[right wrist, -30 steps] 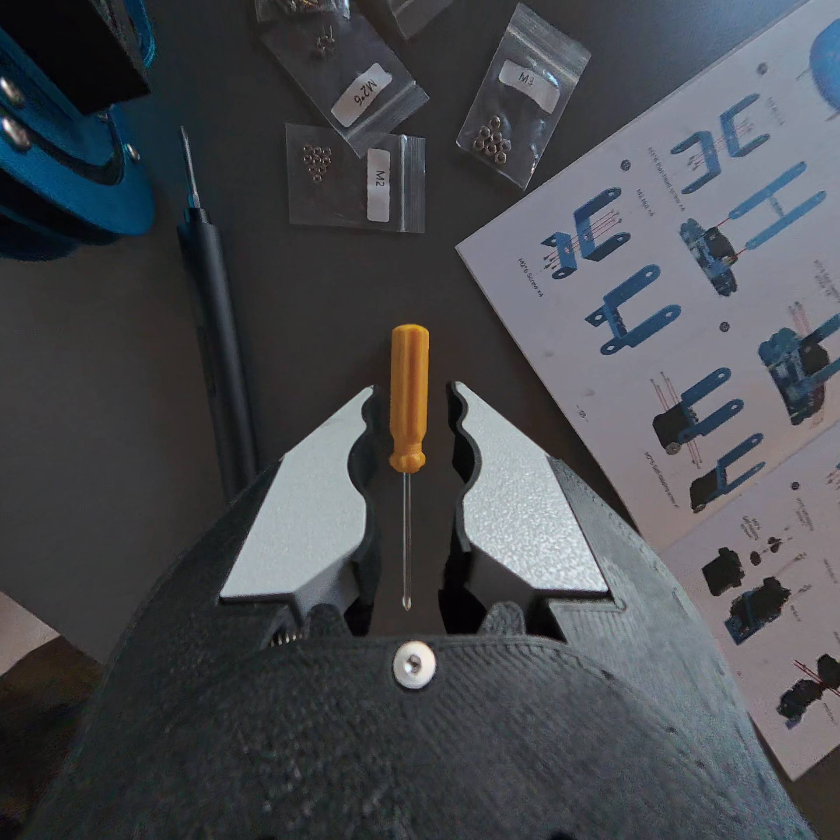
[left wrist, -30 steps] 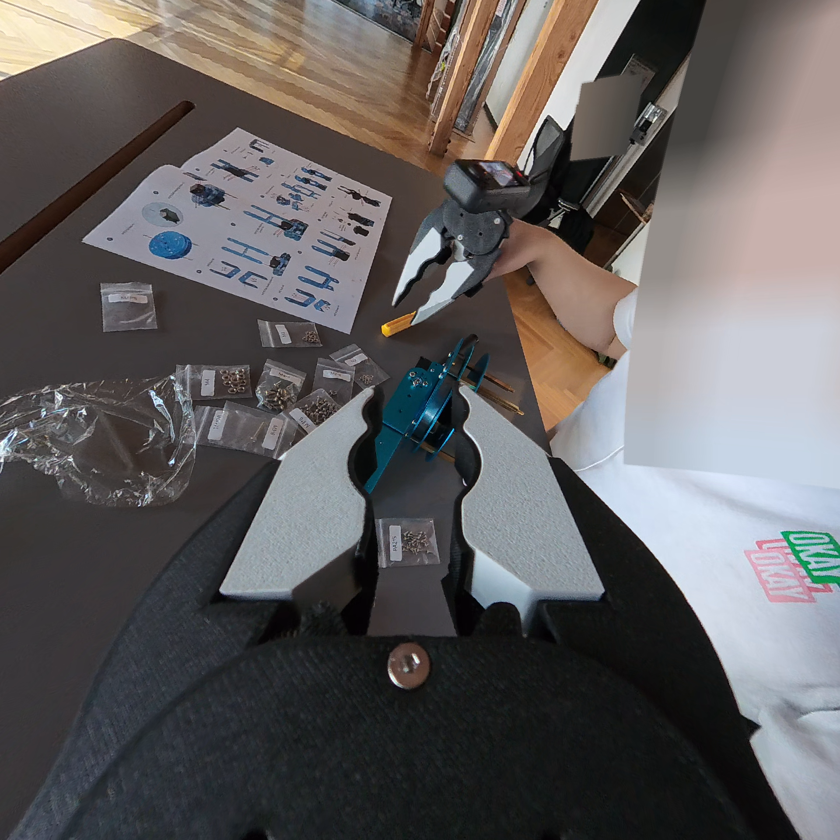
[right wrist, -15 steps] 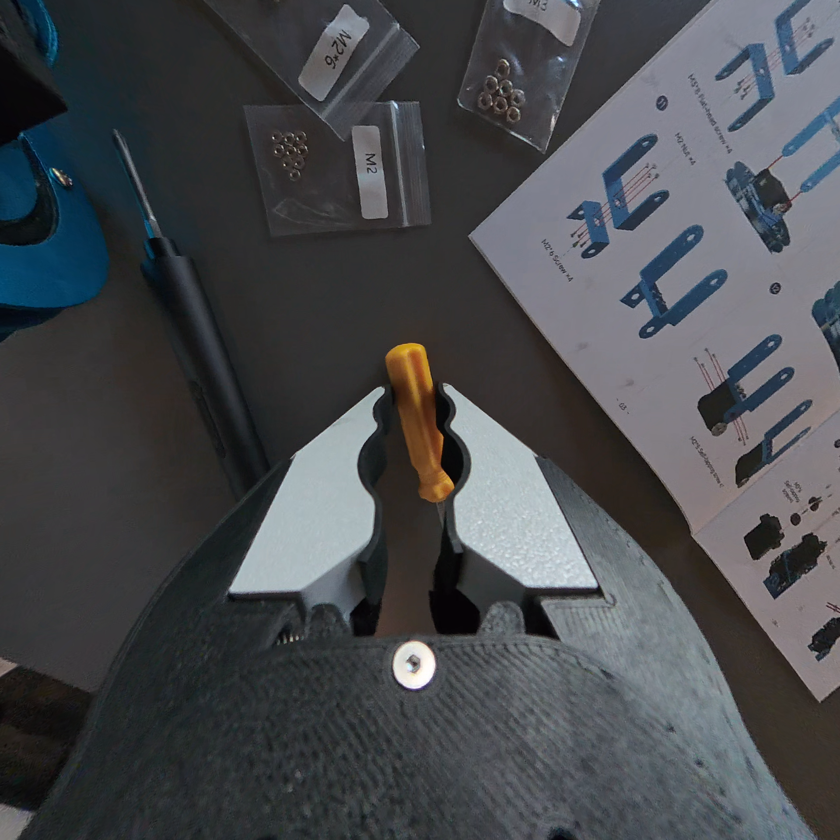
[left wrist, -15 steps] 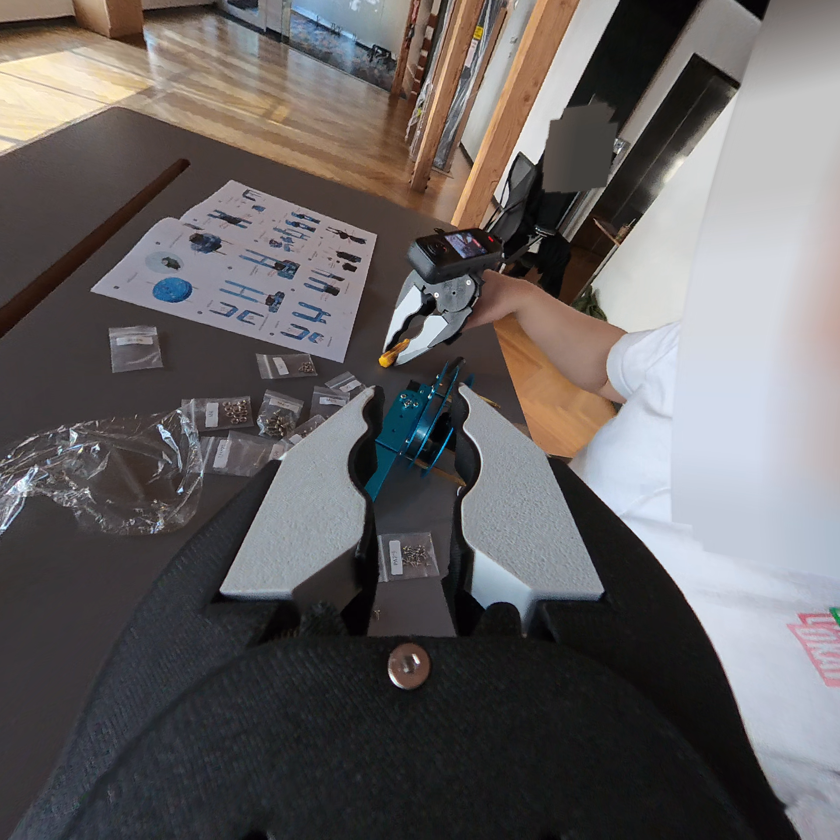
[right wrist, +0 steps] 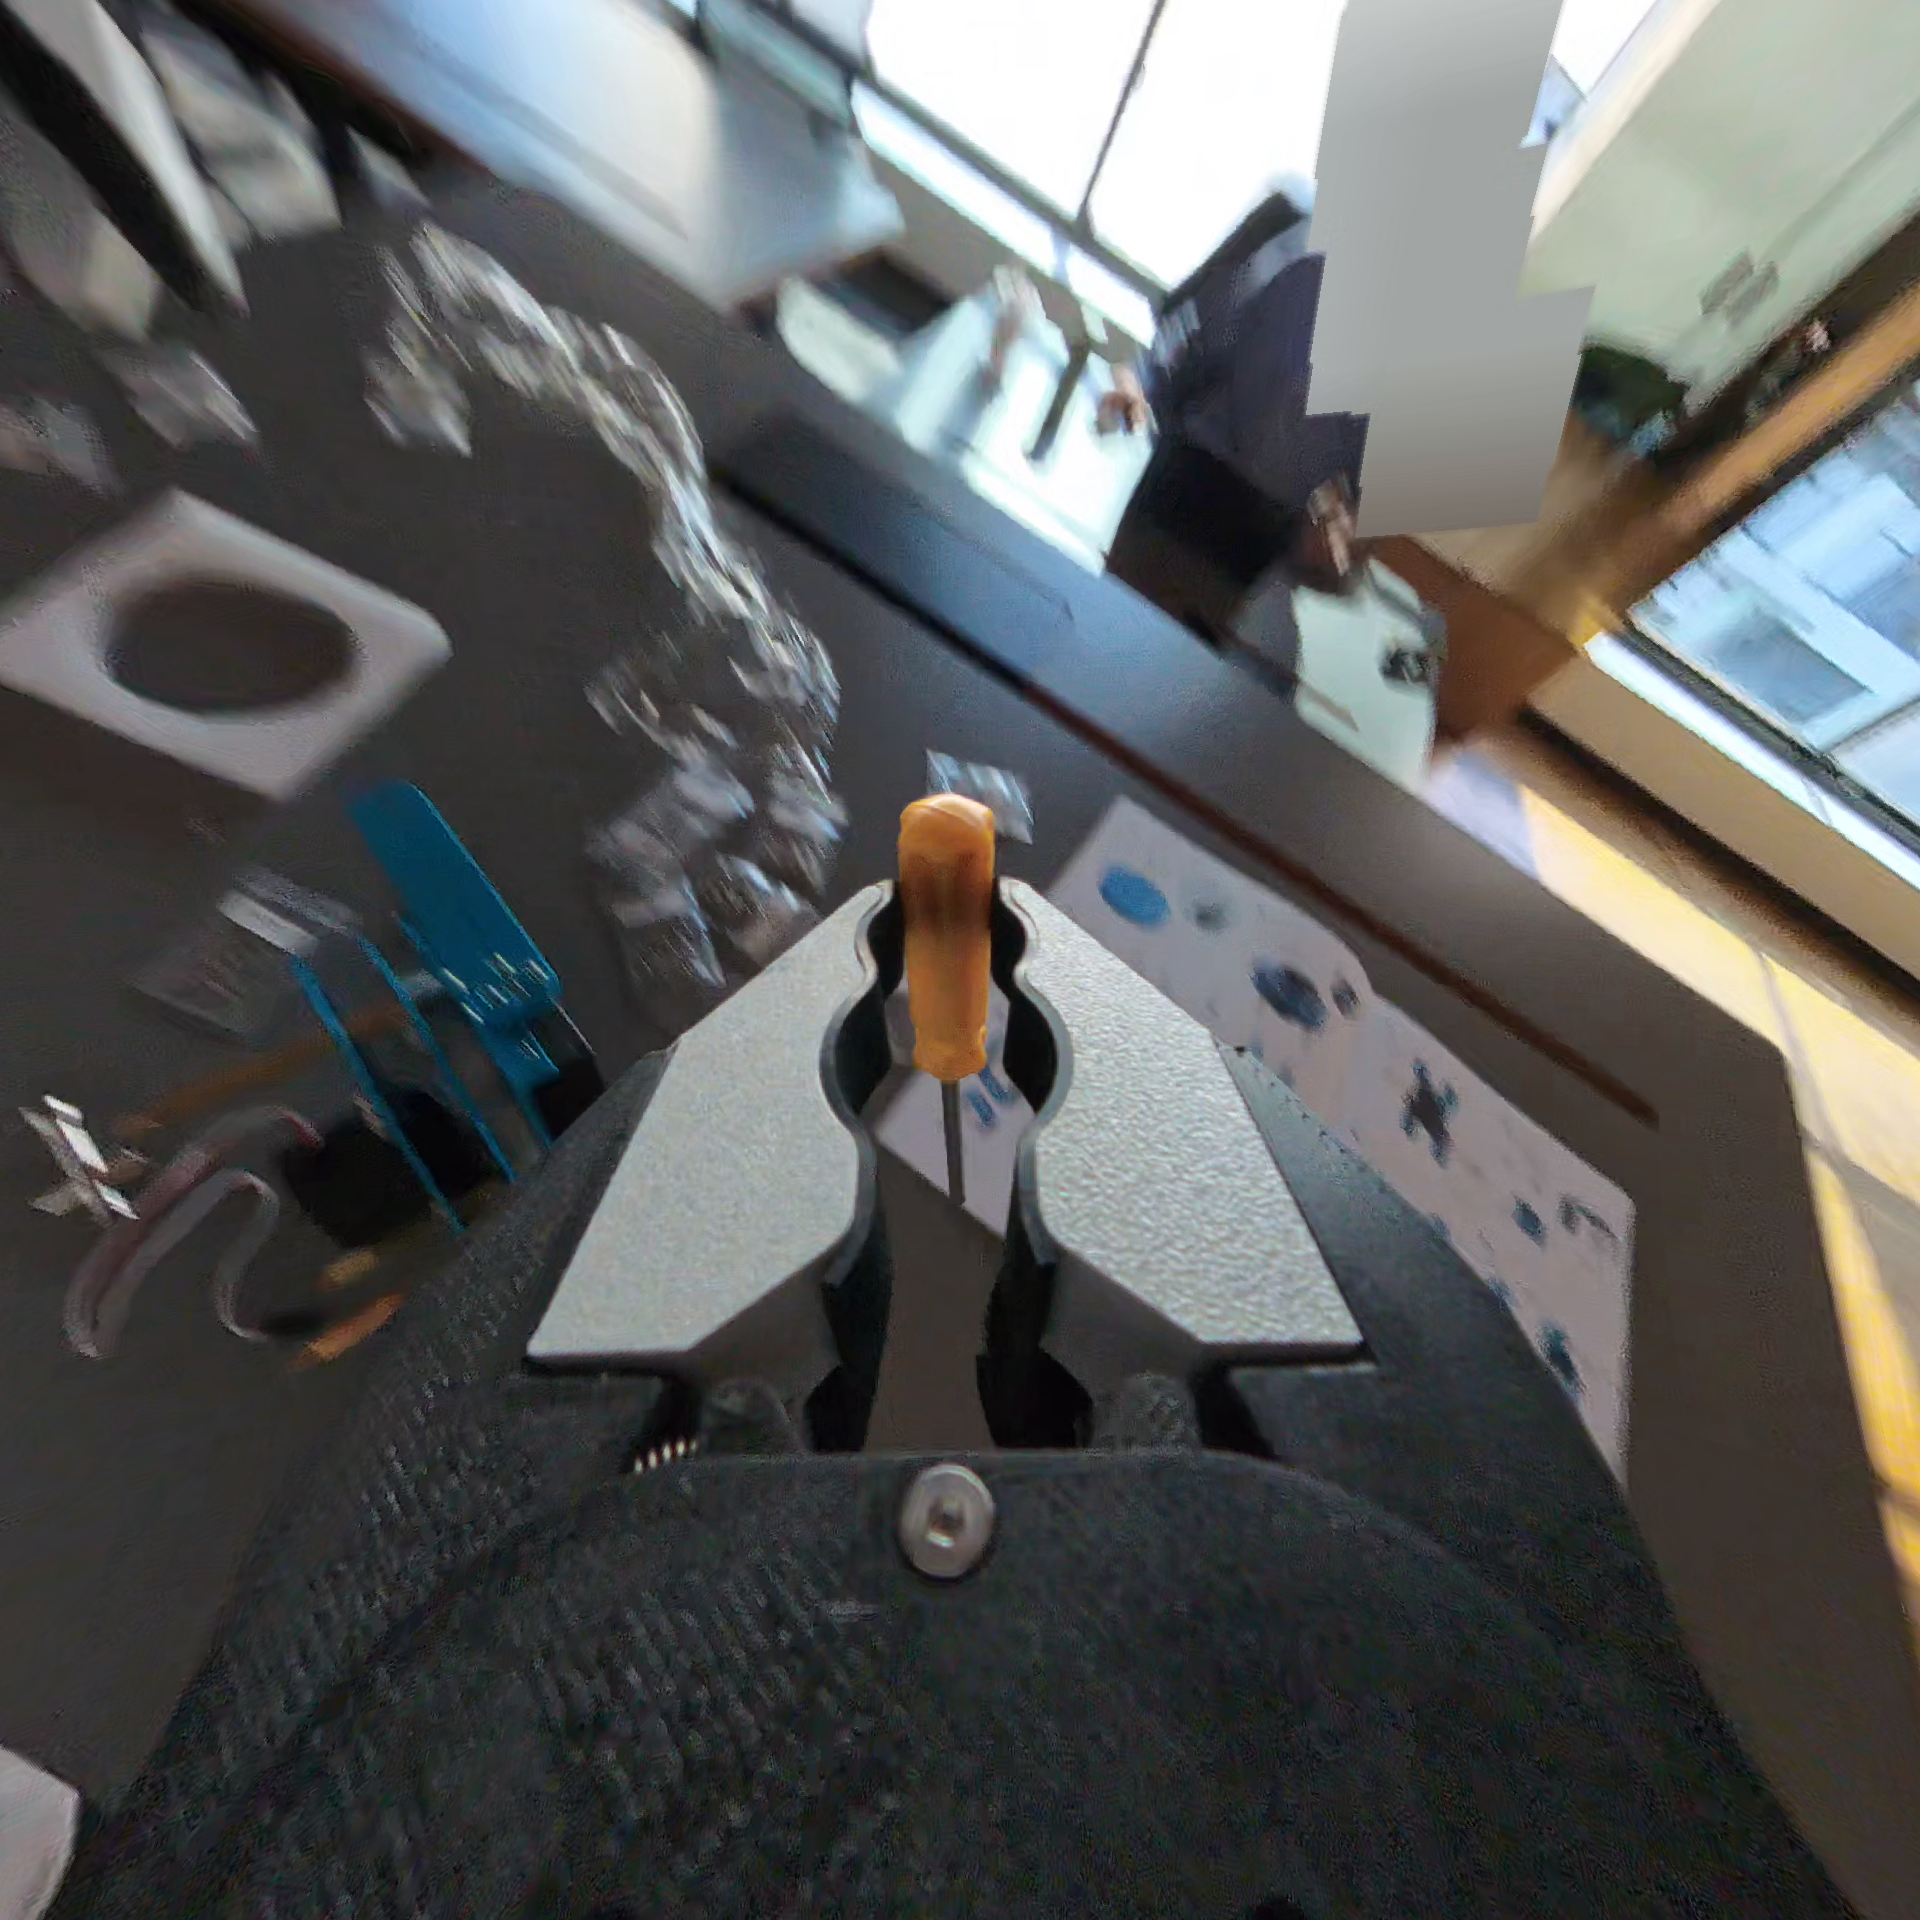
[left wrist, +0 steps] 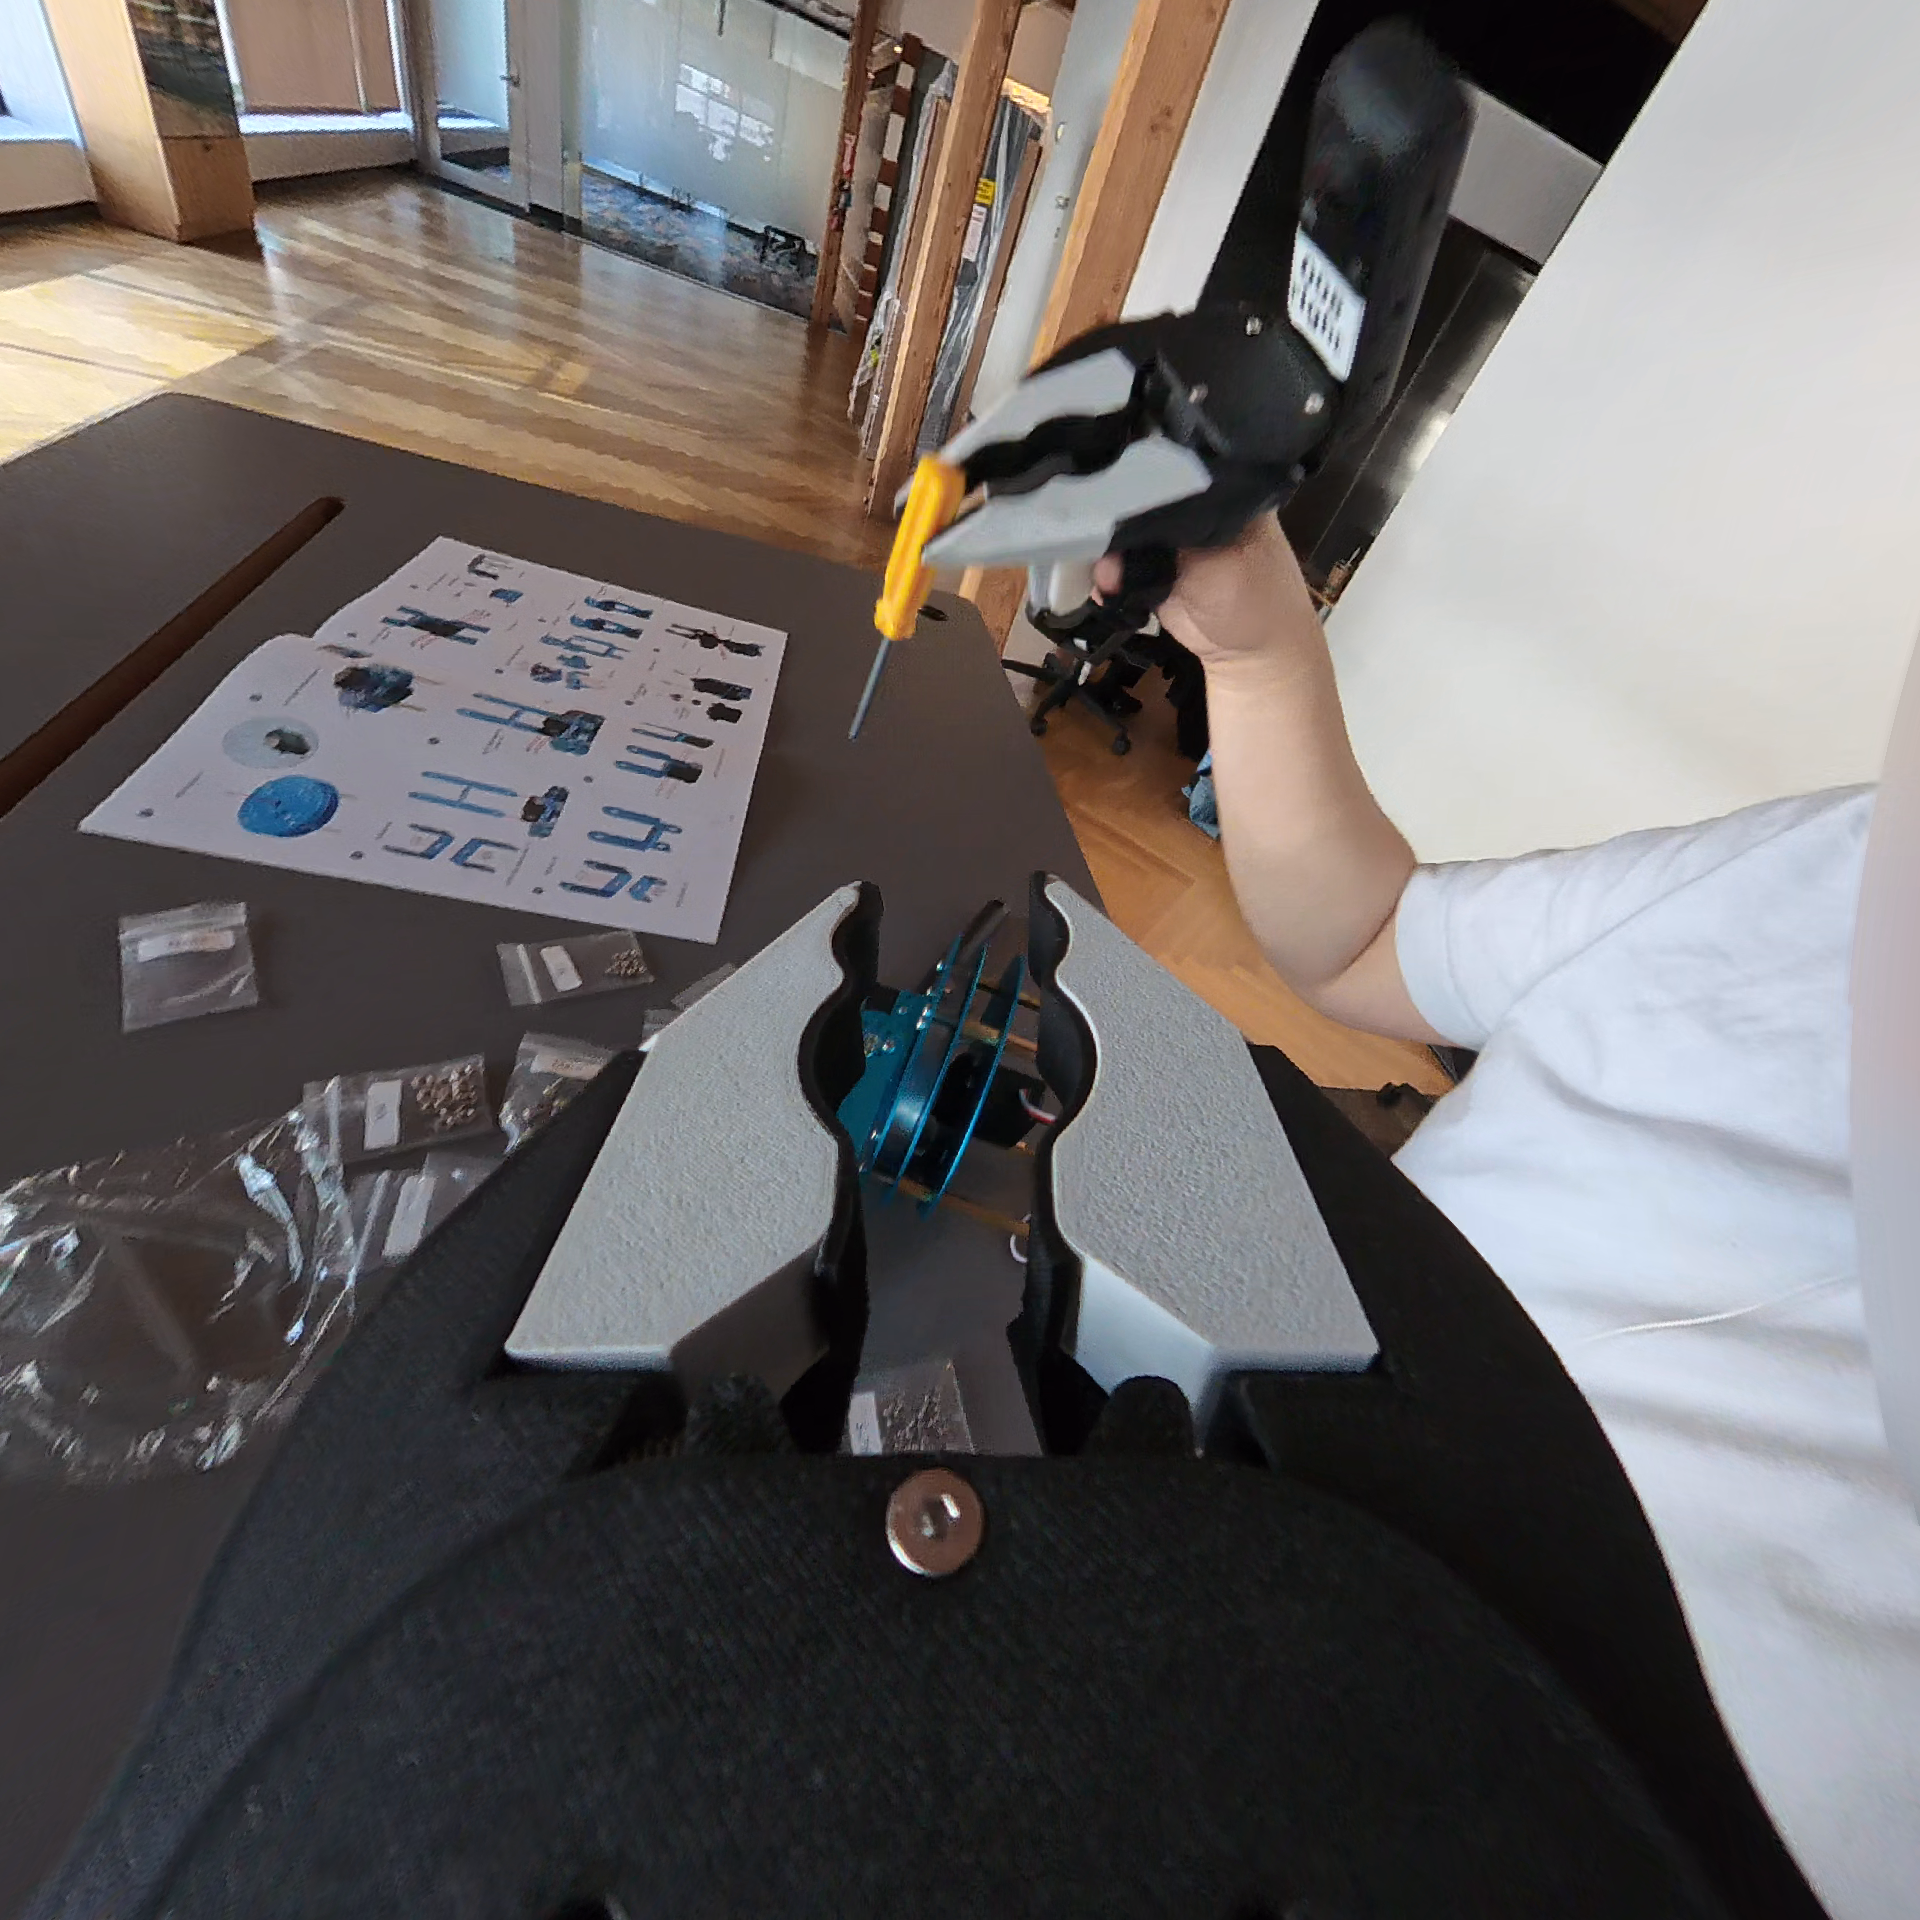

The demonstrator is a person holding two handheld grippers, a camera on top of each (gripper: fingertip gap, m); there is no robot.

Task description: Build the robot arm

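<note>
Office, parquet floor (left wrist: 436, 301), glass partitions (left wrist: 665, 114), office chair (left wrist: 1091, 665)

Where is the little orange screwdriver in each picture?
Left wrist view: the orange screwdriver is up high, right of centre, pinched by the right gripper, above the dark table.
Right wrist view: the screwdriver is in the middle, between that gripper's fingers.
Shared landmark: the white instruction sheet with blue pictures.

On desk (left wrist: 883, 790): instruction sheet (left wrist: 457, 727) at back, small bags (left wrist: 416, 1101) before it.
Left: crumpled wrap (left wrist: 156, 1278).
Right: metal assembly (left wrist: 925, 1081), between left gripper (left wrist: 954, 904) fingers.
Above: screwdriver (left wrist: 902, 582) in right gripper (left wrist: 940, 509).
</note>
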